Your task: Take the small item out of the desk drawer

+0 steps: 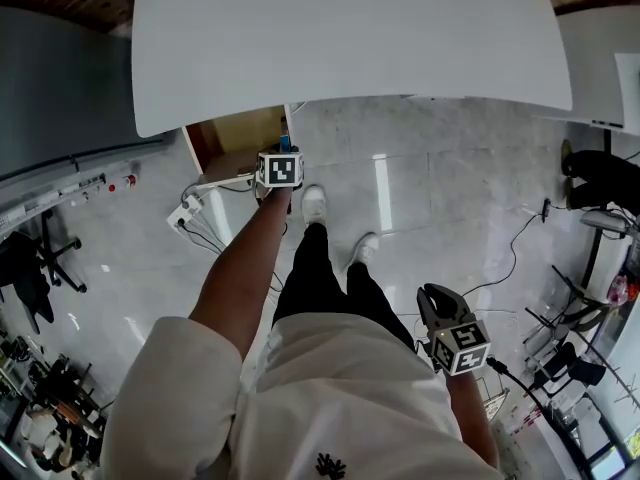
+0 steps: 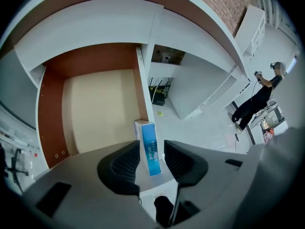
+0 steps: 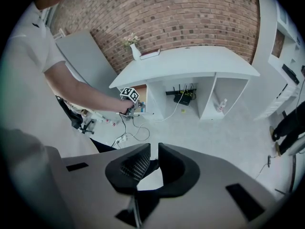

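A small blue and white box (image 2: 148, 136) stands upright at the front right corner of the open desk drawer (image 2: 95, 109). My left gripper (image 2: 151, 150) is open, with the box between its pads and a gap showing on the right side. In the head view the left gripper (image 1: 280, 171) reaches down to the drawer (image 1: 235, 133) under the white desk top (image 1: 350, 38). My right gripper (image 1: 440, 308) hangs by the person's right hip, far from the drawer. Its jaws (image 3: 153, 151) are shut on nothing.
A power strip with cables (image 1: 185, 213) lies on the floor left of the drawer. The person's legs and white shoes (image 1: 315, 203) stand before the desk. A router (image 2: 158, 95) sits in the desk's open shelf. Office chairs (image 1: 35, 258) stand at left. Another person (image 2: 257, 99) stands far right.
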Motion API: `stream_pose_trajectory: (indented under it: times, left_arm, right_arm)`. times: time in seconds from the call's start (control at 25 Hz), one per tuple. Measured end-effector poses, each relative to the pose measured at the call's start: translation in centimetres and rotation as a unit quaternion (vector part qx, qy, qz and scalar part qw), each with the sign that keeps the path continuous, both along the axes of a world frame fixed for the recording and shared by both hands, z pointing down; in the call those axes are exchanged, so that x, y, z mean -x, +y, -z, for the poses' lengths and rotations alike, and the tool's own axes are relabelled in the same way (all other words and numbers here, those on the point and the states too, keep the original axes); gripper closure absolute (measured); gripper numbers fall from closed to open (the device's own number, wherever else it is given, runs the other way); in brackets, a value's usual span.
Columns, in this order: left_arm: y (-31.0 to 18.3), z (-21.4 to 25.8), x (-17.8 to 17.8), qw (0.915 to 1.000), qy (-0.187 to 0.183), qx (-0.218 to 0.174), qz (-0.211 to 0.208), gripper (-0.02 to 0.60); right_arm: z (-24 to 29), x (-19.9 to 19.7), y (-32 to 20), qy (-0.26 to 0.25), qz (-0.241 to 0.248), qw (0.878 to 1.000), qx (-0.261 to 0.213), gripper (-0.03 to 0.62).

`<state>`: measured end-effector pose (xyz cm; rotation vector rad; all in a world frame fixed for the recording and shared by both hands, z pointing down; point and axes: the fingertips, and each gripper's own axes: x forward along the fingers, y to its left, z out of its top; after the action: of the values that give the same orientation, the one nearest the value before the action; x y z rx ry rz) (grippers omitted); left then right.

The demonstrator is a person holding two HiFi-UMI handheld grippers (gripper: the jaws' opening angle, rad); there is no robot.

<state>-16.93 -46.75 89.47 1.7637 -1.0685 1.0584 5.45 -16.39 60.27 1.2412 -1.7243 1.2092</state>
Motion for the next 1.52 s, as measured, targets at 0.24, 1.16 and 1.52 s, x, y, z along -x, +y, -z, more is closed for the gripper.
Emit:
stream_pose_trajectory:
  times: [0.24,1.16,1.52]
  left_arm:
    - [0.2,-1.2,-0.1,0.9997,-0.004,0.022,0.010,0.453]
    - [3.2,7.9,0.8,0.9957,-0.017,-0.059,0.069,0.485]
    - [10.3,17.2,-1.5,0.9922,-0.013,-0.098,0.076,0.485]
  right_arm:
    - [-0.3,0.1,0.0,-0.001,0.002,1.000,0.006,0.522]
    - [0.3,-3.0,2.3,-0.043,0.045,0.995,-0.083,0.532]
    - [1.6,-7.2,6.2,-0.071,0.068,0.986,-0.138,0.553]
